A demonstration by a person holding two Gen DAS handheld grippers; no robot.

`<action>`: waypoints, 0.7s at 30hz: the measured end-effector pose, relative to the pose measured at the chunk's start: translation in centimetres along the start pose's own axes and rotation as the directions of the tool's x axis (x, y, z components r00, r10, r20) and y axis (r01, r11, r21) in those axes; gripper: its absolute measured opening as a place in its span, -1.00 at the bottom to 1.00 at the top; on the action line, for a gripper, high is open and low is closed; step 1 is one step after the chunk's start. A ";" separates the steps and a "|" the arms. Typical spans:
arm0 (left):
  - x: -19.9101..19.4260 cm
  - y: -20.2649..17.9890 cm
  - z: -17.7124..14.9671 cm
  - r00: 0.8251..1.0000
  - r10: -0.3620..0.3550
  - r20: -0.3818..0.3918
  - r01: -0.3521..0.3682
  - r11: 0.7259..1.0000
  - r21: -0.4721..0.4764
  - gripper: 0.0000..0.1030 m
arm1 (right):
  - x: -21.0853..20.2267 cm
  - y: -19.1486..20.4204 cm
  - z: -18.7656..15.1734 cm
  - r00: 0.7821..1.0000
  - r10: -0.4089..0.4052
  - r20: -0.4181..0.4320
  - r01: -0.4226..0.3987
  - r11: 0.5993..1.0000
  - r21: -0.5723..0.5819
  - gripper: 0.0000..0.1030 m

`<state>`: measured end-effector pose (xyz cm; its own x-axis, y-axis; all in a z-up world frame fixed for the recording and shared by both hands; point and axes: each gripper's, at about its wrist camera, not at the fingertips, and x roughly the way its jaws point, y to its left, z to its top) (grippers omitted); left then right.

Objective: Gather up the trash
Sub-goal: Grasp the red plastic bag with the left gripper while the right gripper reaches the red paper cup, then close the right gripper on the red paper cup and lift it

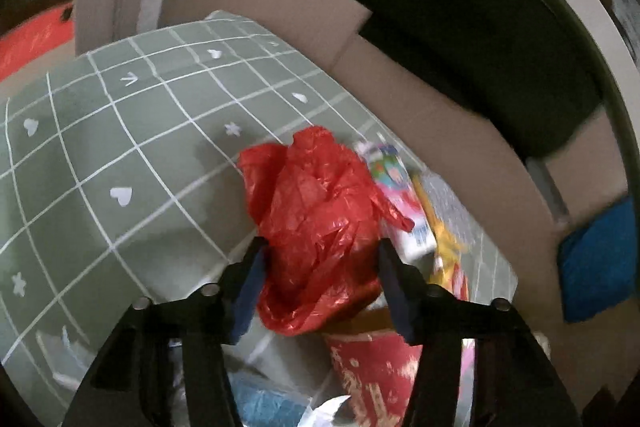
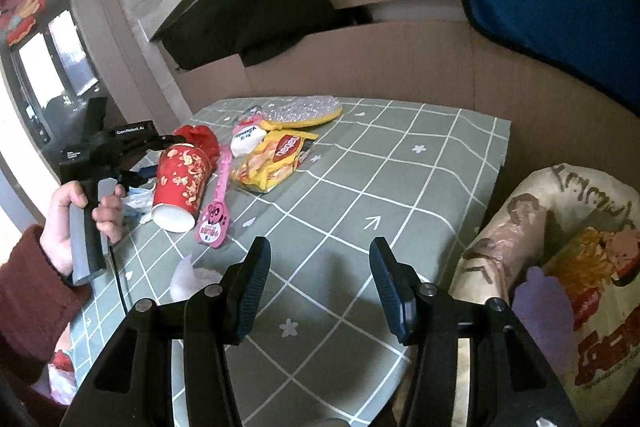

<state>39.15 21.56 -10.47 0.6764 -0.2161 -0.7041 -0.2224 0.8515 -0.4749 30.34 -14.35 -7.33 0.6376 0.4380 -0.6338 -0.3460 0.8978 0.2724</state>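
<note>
Crumpled red plastic bag [image 1: 320, 219] sits on the green checked tabletop [image 2: 400, 179] | left gripper [image 1: 320, 259] jaws open around it | right gripper [image 2: 320, 263] jaws open, empty | red paper cup [image 2: 180, 183], yellow snack wrapper [image 2: 276, 159] left to collect.

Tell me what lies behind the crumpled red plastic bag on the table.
Behind the red plastic bag, the left wrist view shows a white and pink snack packet and a yellow wrapper on the green checked tablecloth. The bag hides their near sides and the cloth beneath it.

crinkled glossy red plastic bag [image 1: 320, 223], matt checked cloth [image 1: 120, 147], paper cup [image 2: 180, 183]
</note>
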 end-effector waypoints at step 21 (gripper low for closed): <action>-13.5 0.9 -7.2 0.987 -0.122 0.107 0.115 0.991 0.072 -0.38 | 0.0 8.9 -0.3 0.986 0.148 -0.074 -0.164 0.943 -0.289 -0.04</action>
<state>24.73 21.77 -5.16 0.7700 -0.2658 -0.5801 -0.0924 0.8531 -0.5135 27.07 -6.39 -5.09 0.5266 0.5617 -0.6380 -0.6298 0.7620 0.1510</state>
